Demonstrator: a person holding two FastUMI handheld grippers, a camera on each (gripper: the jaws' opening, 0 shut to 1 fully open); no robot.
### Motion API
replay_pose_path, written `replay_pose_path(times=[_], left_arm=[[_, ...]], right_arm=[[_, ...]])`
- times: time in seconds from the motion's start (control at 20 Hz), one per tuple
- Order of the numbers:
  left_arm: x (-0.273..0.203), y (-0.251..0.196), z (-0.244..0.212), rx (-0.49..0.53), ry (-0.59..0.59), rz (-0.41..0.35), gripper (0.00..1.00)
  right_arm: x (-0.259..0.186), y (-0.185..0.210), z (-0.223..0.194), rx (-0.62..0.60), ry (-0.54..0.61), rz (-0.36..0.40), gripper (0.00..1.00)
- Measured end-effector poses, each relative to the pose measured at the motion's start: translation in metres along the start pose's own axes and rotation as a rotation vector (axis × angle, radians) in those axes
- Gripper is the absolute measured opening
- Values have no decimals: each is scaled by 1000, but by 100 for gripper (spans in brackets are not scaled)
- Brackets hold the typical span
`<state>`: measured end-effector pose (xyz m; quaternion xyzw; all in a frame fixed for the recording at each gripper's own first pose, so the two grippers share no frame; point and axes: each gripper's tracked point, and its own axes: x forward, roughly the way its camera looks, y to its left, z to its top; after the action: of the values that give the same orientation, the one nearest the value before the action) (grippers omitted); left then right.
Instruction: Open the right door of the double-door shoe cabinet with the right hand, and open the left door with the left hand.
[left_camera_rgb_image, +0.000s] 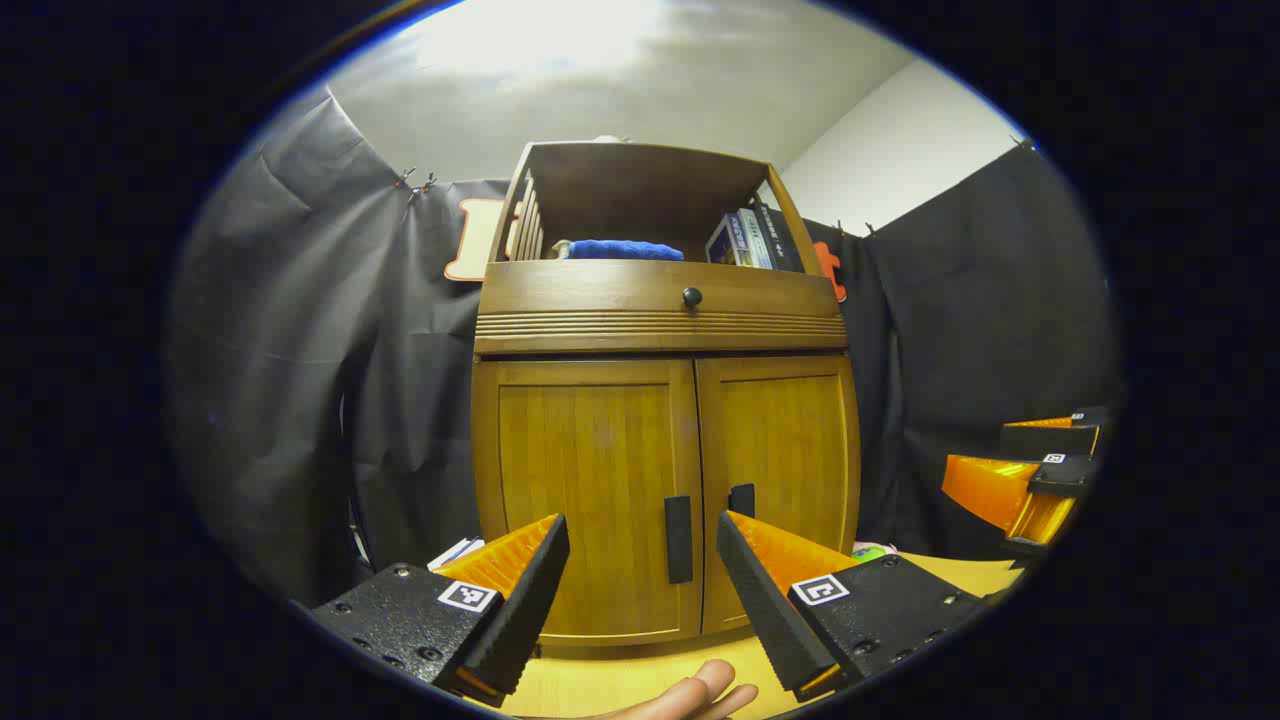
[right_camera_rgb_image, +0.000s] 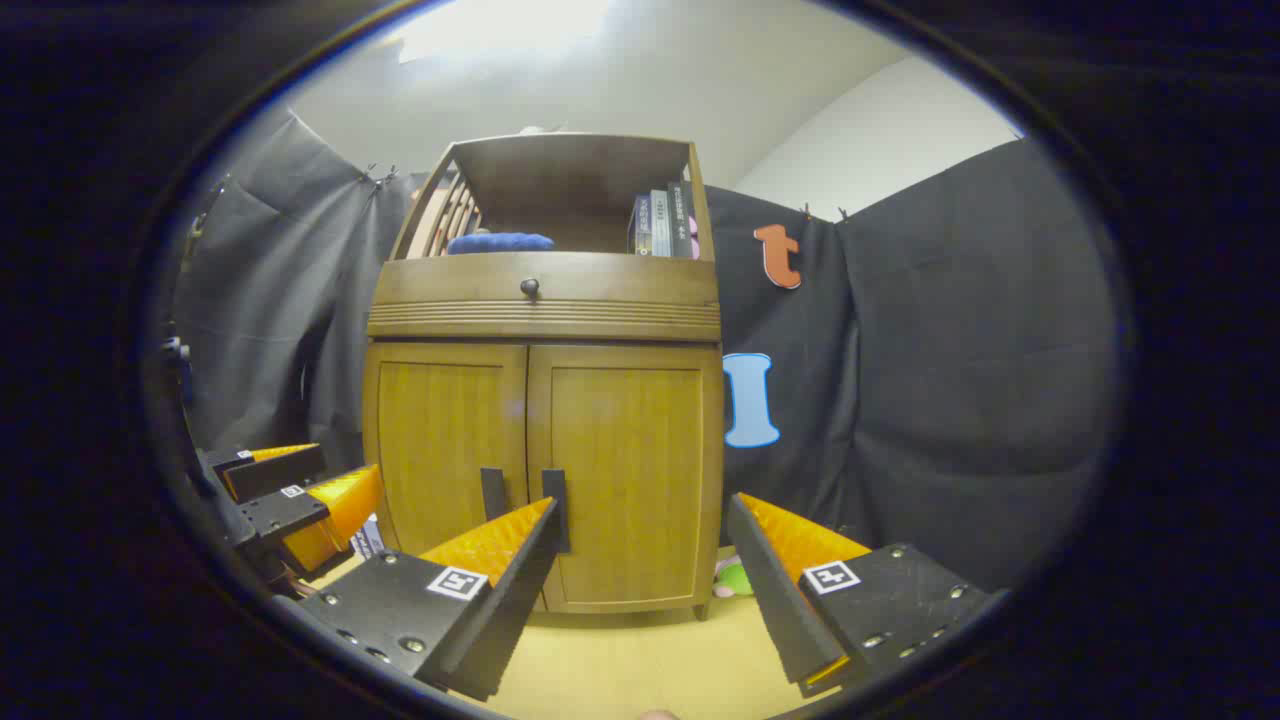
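A wooden shoe cabinet (left_camera_rgb_image: 660, 330) stands ahead with both doors closed. In the left gripper view the left door (left_camera_rgb_image: 590, 480) carries a dark vertical handle (left_camera_rgb_image: 678, 538), and the right door (left_camera_rgb_image: 785, 450) has its own handle (left_camera_rgb_image: 742, 499). My left gripper (left_camera_rgb_image: 643, 580) is open, short of the doors, with the left handle seen between its fingers. In the right gripper view my right gripper (right_camera_rgb_image: 645, 570) is open too, facing the right door (right_camera_rgb_image: 625, 470); that door's handle (right_camera_rgb_image: 556, 510) sits just past its left finger. The right gripper (left_camera_rgb_image: 1030, 480) also shows at the left gripper view's right edge.
A drawer with a round knob (left_camera_rgb_image: 691, 296) sits above the doors. The open shelf holds a blue cloth (left_camera_rgb_image: 620, 250) and several books (left_camera_rgb_image: 750, 240). The cabinet rests on a yellow wooden surface (right_camera_rgb_image: 640, 660). A hand (left_camera_rgb_image: 690, 695) shows at the bottom. Small items (right_camera_rgb_image: 735, 577) lie by the cabinet's right foot.
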<state>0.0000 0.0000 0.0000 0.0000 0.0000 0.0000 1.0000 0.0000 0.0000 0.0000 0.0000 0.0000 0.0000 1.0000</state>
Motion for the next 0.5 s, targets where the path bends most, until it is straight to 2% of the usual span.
replay_pose_path(times=[0.25,0.4,0.5], left_arm=[[10,13,-9,-46,60,9,94],[14,20,-9,-43,70,17,92],[13,23,-7,-50,63,20,94]], right_arm=[[5,0,-6,3,14,1,100],[10,1,-12,6,29,2,99],[14,3,-17,6,39,5,99]])
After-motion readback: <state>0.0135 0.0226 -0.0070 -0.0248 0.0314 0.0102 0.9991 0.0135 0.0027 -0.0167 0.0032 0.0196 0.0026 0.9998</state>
